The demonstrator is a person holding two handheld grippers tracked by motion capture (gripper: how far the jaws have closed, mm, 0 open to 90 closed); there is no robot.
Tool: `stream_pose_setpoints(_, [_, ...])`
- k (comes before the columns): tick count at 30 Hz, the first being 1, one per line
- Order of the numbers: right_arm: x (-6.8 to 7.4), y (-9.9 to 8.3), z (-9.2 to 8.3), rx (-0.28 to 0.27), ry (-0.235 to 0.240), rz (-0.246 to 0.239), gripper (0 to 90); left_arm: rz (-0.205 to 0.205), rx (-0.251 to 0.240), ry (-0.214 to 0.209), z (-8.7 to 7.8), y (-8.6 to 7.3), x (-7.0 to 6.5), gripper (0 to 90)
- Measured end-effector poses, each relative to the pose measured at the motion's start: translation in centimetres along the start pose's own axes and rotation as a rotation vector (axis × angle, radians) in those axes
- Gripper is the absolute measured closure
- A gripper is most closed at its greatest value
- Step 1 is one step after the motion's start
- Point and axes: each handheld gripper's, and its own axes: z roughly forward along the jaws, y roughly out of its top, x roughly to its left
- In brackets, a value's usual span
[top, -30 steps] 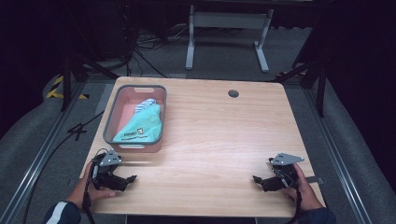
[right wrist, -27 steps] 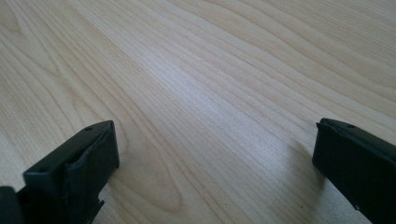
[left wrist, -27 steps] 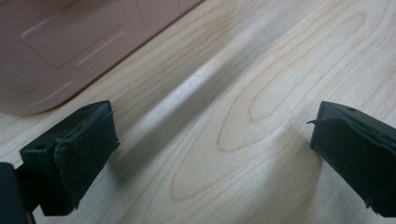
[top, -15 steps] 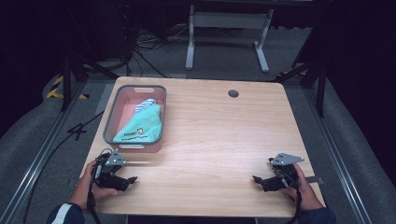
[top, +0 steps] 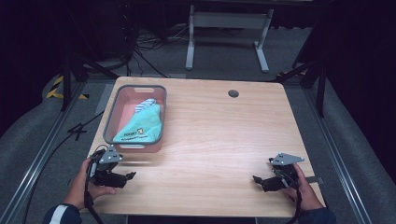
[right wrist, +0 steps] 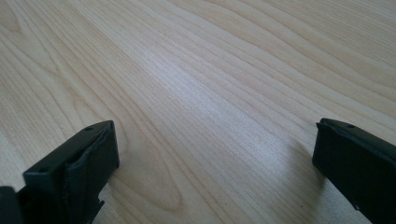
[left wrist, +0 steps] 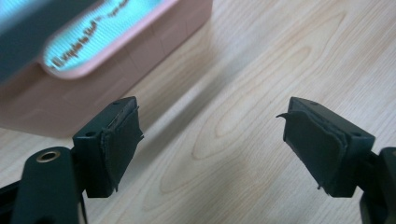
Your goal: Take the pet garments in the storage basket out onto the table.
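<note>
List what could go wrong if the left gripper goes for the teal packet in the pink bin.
1. The left gripper sits low beside the pink bin; going straight in, its open jaws would likely strike the near wall and shove the bin.
2. The teal packet lies flat and slanted inside, so the jaws may slide off or pinch just an edge.
3. The right gripper is far across the table, too distant to steady the bin quickly.

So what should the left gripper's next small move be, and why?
Probably reach forward over the pink bin's near wall toward the teal packet. The left gripper, jaws apart and having just been closing with nothing between them, sits just short of the bin; the right gripper rests open.
</note>
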Motion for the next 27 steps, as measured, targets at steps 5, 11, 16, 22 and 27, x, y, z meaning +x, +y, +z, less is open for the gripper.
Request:
stream_pose_setpoints(5, [0.0,0.0,0.0,0.000,0.000,0.000,0.6,-0.036,-0.067,-0.001,-1.4,0.9,0.7,15.8])
stream_pose_setpoints(11, [0.0,0.0,0.0,0.001,-0.001,-0.001,0.6,-0.023,-0.073,0.017,-2.0,2.0,1.2,16.0])
stream_pose_setpoints(16, [0.0,0.0,0.0,0.001,-0.002,-0.001,0.6,-0.025,-0.097,0.022,-2.5,3.3,1.9,16.4])
stream_pose_setpoints(22, [0.0,0.0,0.0,0.001,-0.001,-0.001,0.6,-0.014,-0.075,0.043,-2.9,5.0,3.5,16.1])
stream_pose_setpoints(27, [0.0,0.0,0.0,0.001,-0.001,-0.001,0.6,-0.017,-0.048,0.057,-2.8,6.4,4.6,16.2])
